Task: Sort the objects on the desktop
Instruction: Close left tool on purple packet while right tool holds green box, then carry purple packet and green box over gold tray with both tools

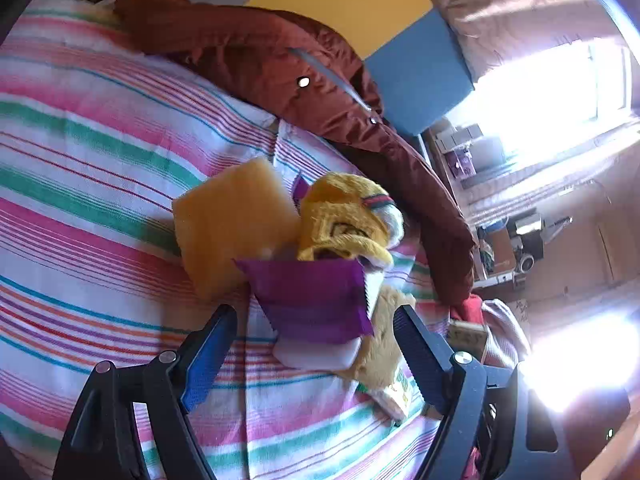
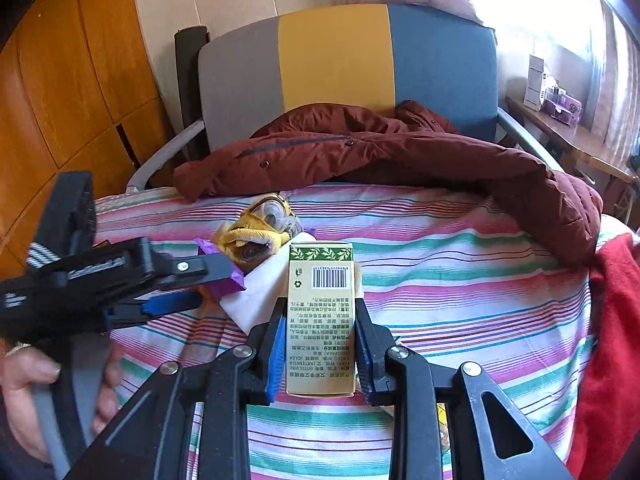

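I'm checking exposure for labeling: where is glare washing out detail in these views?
Left wrist view: the window is blown out white and a flare hides the lower right; the purple packet stays clear. Right wrist view: glare only at upper right; the printed box is sharp and readable.

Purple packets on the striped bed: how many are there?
1. The purple packet lies in the pile beside the yellow sponge, between the left gripper's open jaws. Others may hide underneath.

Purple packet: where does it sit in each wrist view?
Left wrist: the purple packet is low centre, between the open left tool's fingers, before the yellow plush toy.
Right wrist: the packet is at left, at the left tool's tip.
Shared landmark: the maroon jacket behind.
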The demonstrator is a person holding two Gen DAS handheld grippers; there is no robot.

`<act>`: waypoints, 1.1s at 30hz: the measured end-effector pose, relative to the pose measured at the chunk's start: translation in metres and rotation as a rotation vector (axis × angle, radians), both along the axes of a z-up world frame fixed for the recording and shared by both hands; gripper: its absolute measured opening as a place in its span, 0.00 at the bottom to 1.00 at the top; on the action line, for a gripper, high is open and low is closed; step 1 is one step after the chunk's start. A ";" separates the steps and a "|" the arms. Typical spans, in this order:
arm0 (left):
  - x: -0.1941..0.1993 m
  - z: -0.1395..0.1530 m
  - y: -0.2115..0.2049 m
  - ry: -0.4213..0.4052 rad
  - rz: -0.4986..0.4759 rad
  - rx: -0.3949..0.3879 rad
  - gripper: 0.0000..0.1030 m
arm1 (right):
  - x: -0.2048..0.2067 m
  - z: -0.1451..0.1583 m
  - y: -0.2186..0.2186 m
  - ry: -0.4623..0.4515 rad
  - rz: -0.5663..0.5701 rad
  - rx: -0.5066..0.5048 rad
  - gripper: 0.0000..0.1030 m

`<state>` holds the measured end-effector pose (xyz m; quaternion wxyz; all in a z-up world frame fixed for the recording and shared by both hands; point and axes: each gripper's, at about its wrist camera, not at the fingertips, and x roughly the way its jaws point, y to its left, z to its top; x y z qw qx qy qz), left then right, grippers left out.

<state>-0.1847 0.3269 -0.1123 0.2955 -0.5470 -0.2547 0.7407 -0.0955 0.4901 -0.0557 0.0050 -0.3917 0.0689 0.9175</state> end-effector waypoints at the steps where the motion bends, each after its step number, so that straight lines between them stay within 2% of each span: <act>1: -0.001 -0.001 0.001 -0.003 0.008 -0.004 0.79 | 0.000 0.000 0.000 0.000 0.001 0.000 0.29; 5: -0.008 -0.007 0.011 -0.002 0.017 -0.018 0.77 | -0.001 -0.003 -0.003 -0.009 0.007 0.000 0.29; 7: -0.010 -0.009 0.014 0.019 0.014 -0.027 0.68 | -0.001 -0.005 -0.006 -0.014 0.015 0.008 0.29; 8: -0.011 -0.010 0.016 0.034 0.004 -0.033 0.58 | -0.002 -0.006 -0.008 -0.018 0.022 0.011 0.29; 9: -0.011 -0.010 0.015 0.046 -0.007 -0.016 0.54 | -0.002 -0.008 -0.011 -0.022 0.028 0.018 0.29; 12: -0.004 0.000 0.015 0.115 -0.031 -0.053 0.49 | -0.003 -0.011 -0.016 -0.029 0.042 0.030 0.29; 20: 0.020 0.018 0.000 0.207 -0.065 -0.137 0.49 | -0.002 -0.013 -0.021 -0.033 0.056 0.041 0.29; 25: 0.046 0.036 -0.014 0.327 -0.087 -0.239 0.49 | -0.001 -0.014 -0.031 -0.031 0.092 0.026 0.29; 33: 0.082 0.067 -0.053 0.464 -0.063 -0.339 0.49 | 0.003 -0.011 -0.054 -0.004 0.178 -0.020 0.29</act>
